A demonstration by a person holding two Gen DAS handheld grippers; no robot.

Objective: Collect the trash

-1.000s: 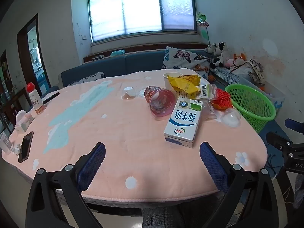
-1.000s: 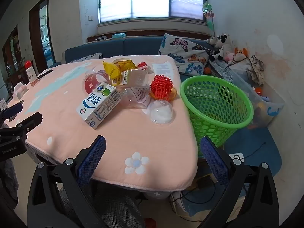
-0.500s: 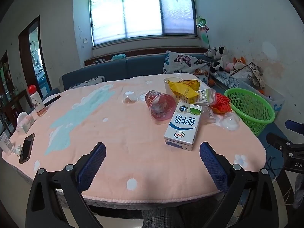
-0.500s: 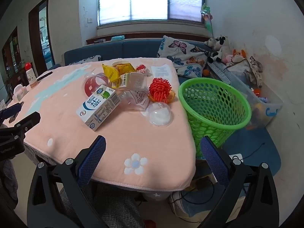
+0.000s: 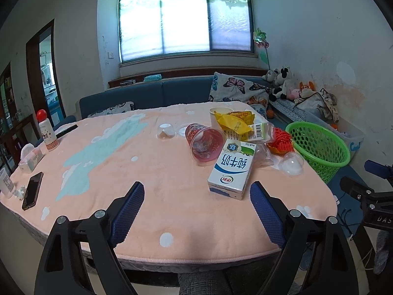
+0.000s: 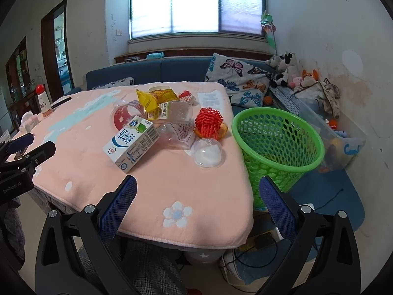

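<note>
Trash lies on the pink table (image 5: pixel 147 191) (image 6: pixel 201 191): a white milk carton (image 5: pixel 232 170) (image 6: pixel 131 143), a tipped clear cup with red residue (image 5: pixel 205 143) (image 6: pixel 125 115), yellow wrappers (image 5: pixel 233 123) (image 6: pixel 147 99), a red foam net (image 5: pixel 282 137) (image 6: pixel 208 121), a clear dome lid (image 5: pixel 291 164) (image 6: pixel 207 152). A green basket (image 5: pixel 316 147) (image 6: pixel 277 140) stands off the table's right edge. My left gripper (image 5: pixel 196 191) is open and empty, short of the carton. My right gripper (image 6: pixel 196 186) is open and empty near the table's front corner.
A black phone (image 5: pixel 32 190), a white bottle with a red cap (image 5: pixel 46 130) and small items sit at the table's left end. A blue sofa (image 5: pixel 152 95) with a butterfly pillow (image 6: pixel 235 78) runs behind. Plush toys (image 6: pixel 294 73) and a clear bin (image 6: pixel 343 137) line the right wall.
Both grippers have risen and drawn back a little from the table, so the trash sits slightly lower and farther in view. Nothing on the table has moved.
</note>
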